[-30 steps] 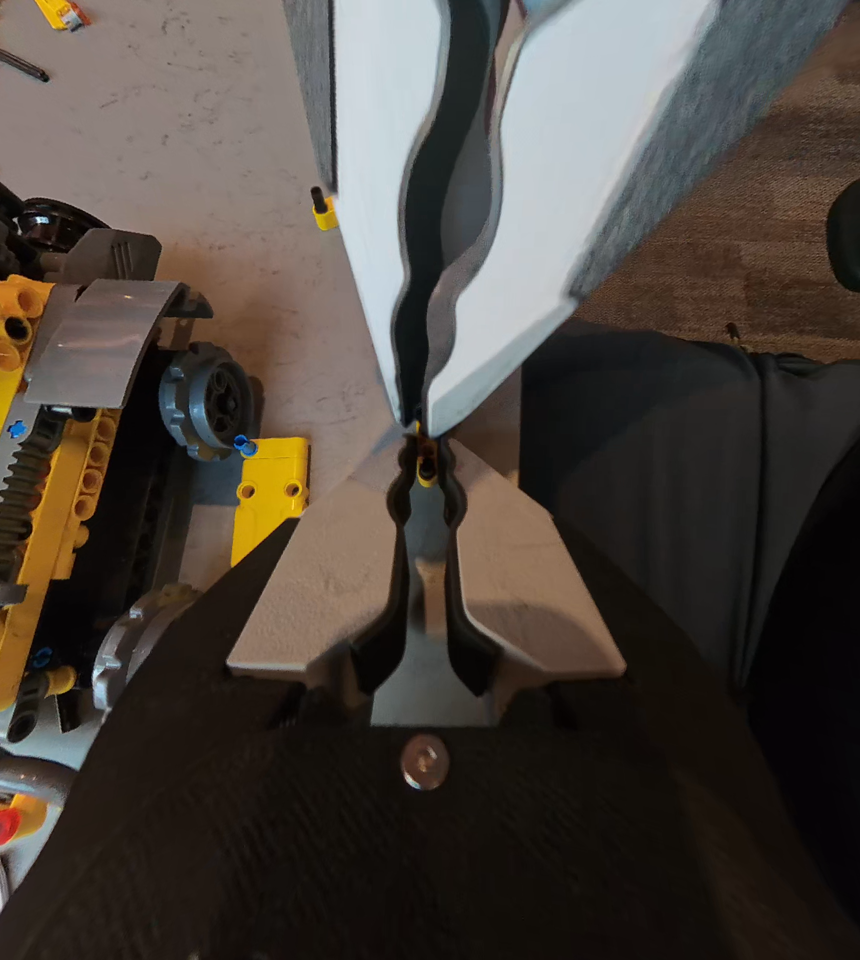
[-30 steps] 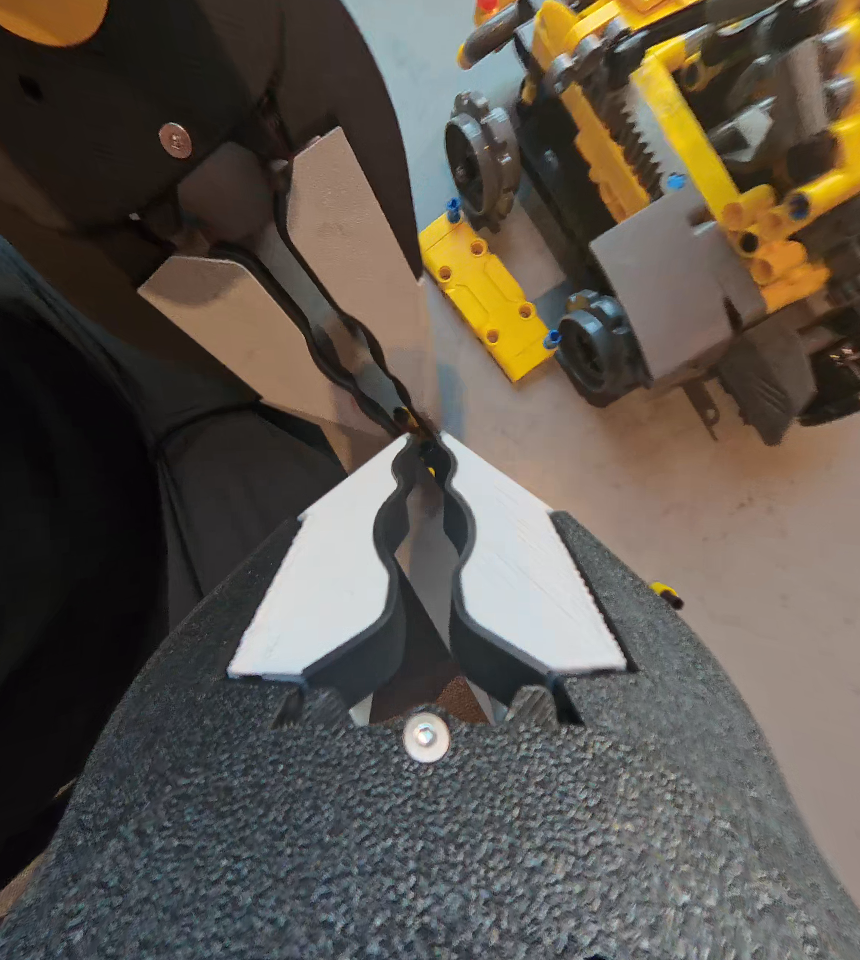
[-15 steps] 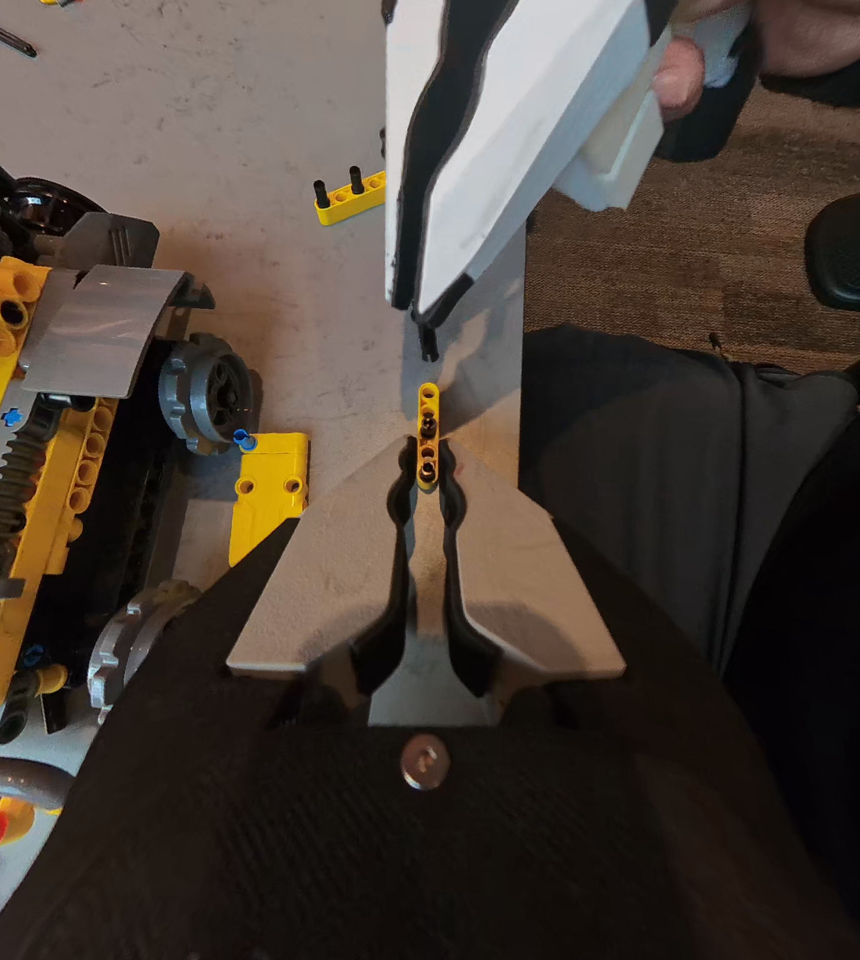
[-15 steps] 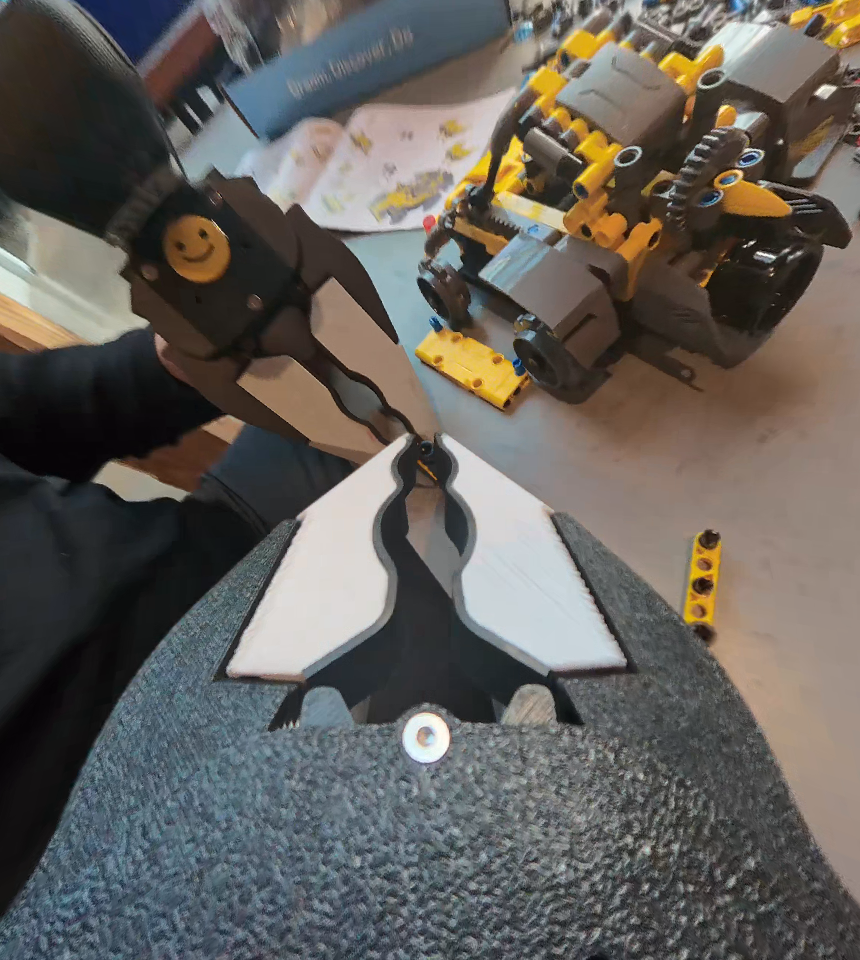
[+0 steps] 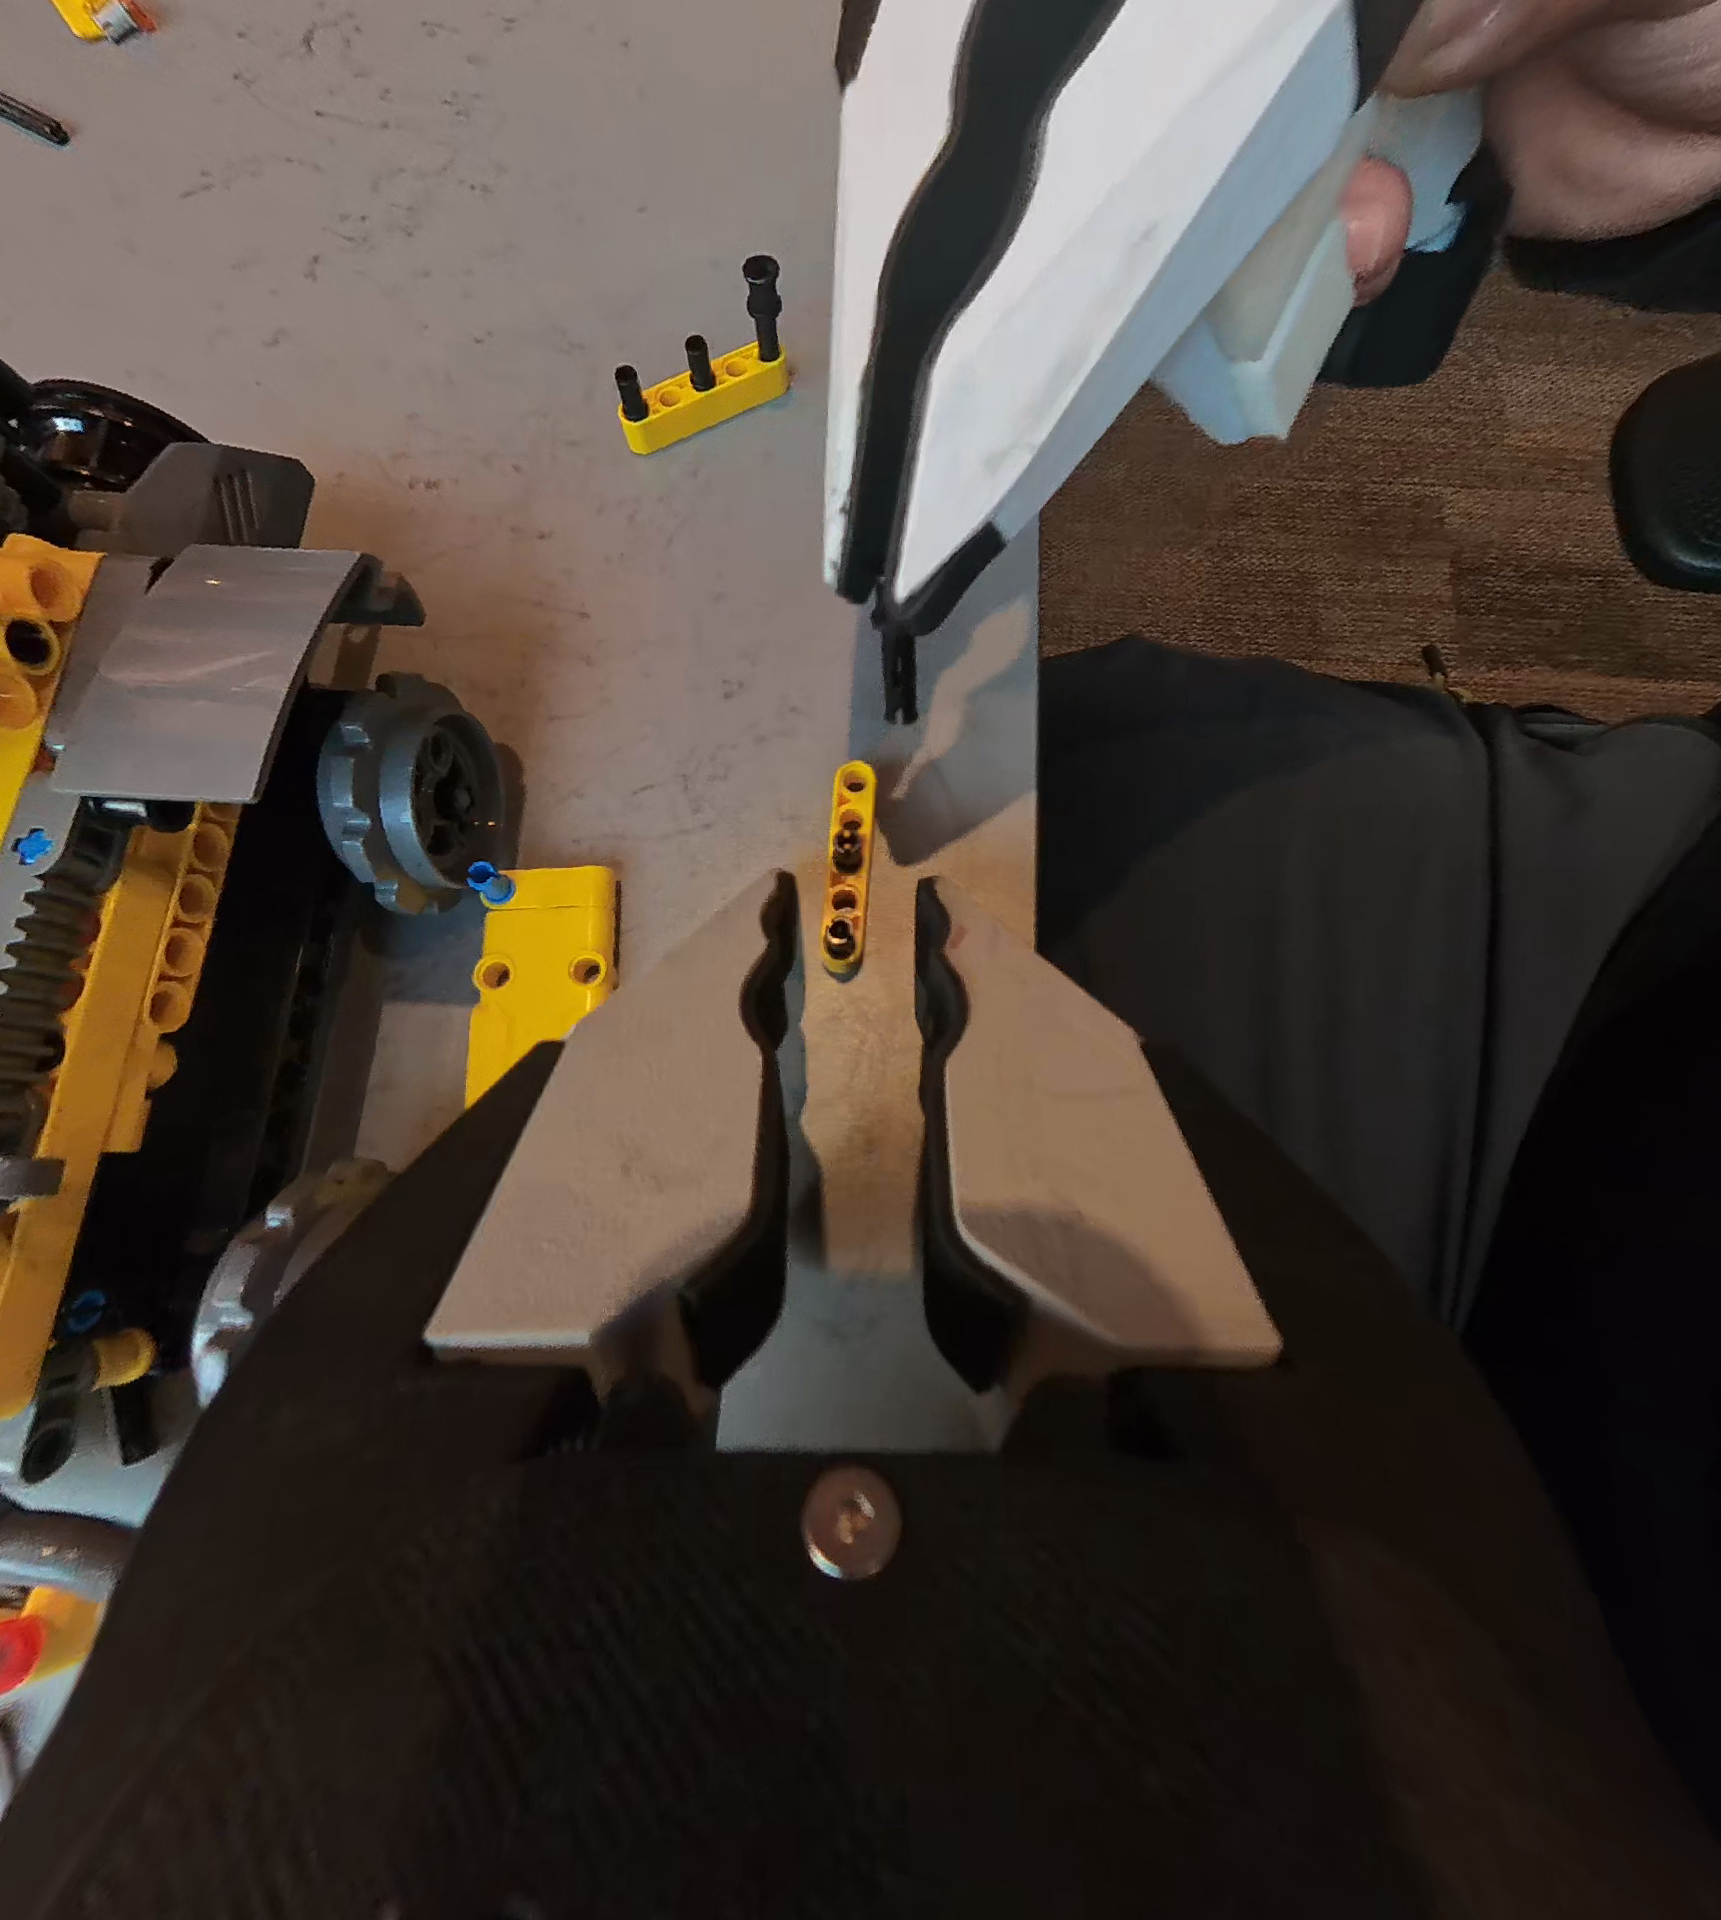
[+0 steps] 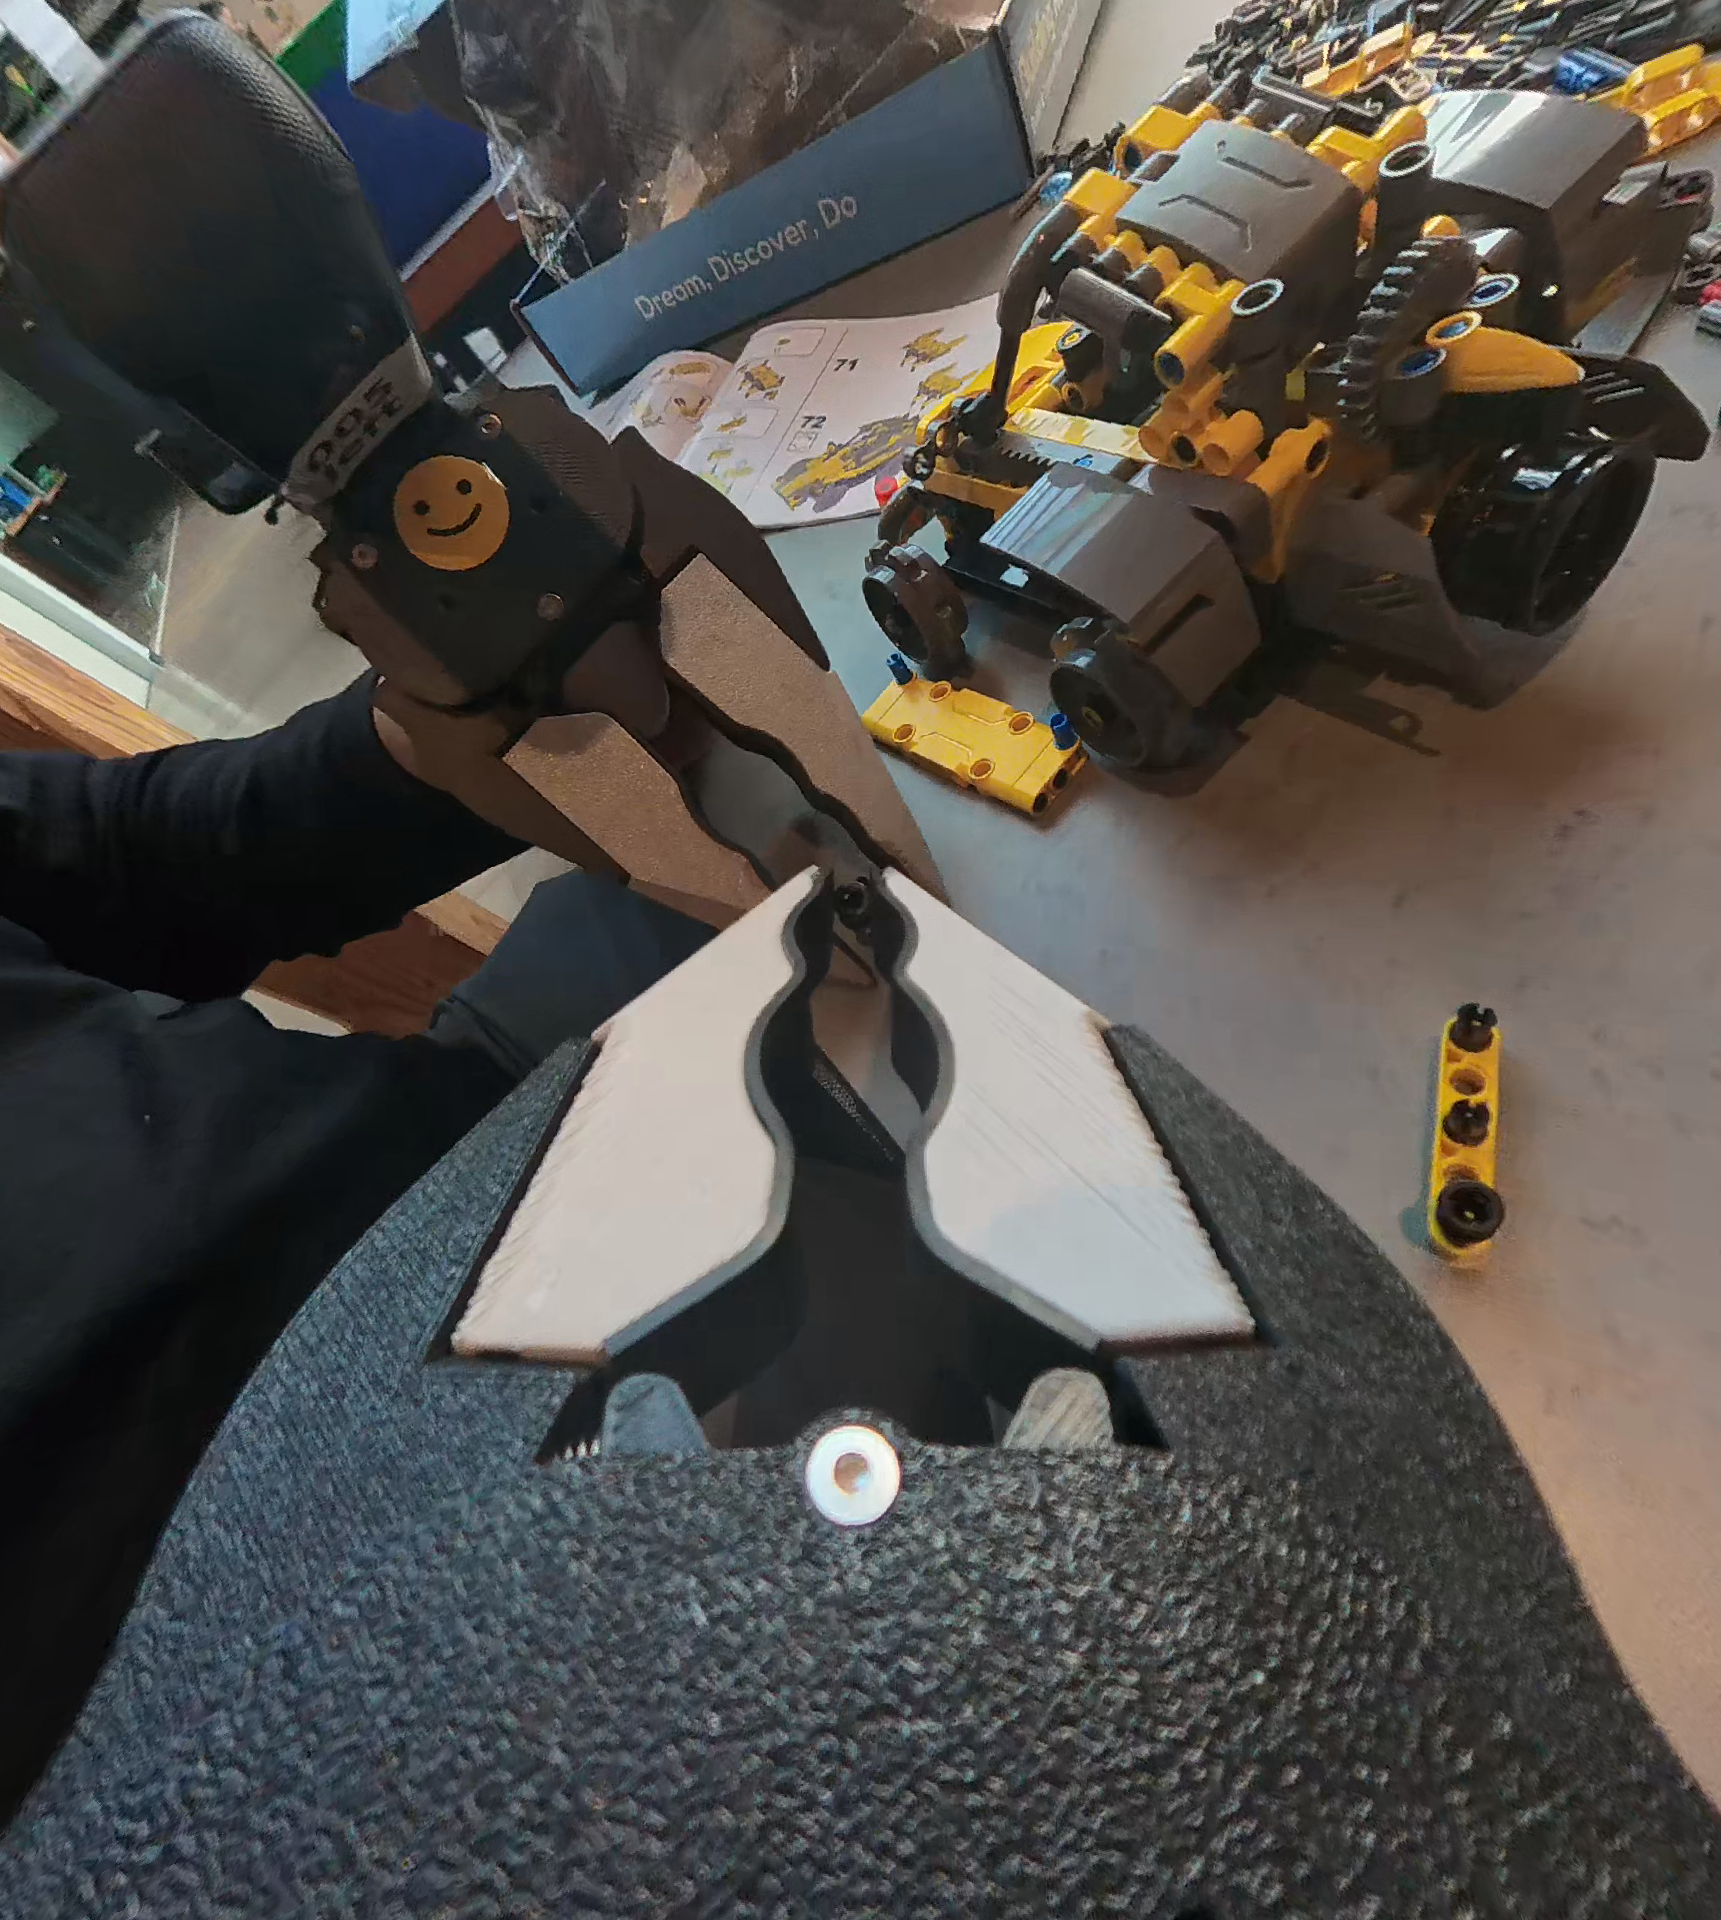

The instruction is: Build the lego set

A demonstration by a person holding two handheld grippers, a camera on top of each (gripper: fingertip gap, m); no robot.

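My left gripper (image 5: 851,896) is open, looking down at the grey table (image 5: 544,208) near its right edge. A small yellow beam (image 5: 848,821) with black pins in its holes sits between and just ahead of the fingertips, free of both pads. It seems to rest on the table. My right gripper (image 5: 885,594), white-fingered, hangs above it and is shut on a black pin (image 5: 900,670) that sticks down from its tips. In the right wrist view the pin (image 6: 851,899) is at the right gripper's (image 6: 851,883) tips, with the black left gripper (image 6: 825,831) just behind.
A yellow and grey brick vehicle (image 6: 1303,416) (image 5: 56,883) stands on the table, a yellow panel (image 5: 544,977) beside its wheel. A yellow beam with black pins (image 5: 705,384) (image 6: 1466,1132) lies loose. A booklet (image 6: 814,405), a box and several loose parts lie beyond. A person's dark clothing is past the edge. The grippers' ends are close to 5 cm from one another.
The right gripper has drawn back and up from the small yellow beam with a black pin in its tips. The left gripper has opened and let go of the beam.
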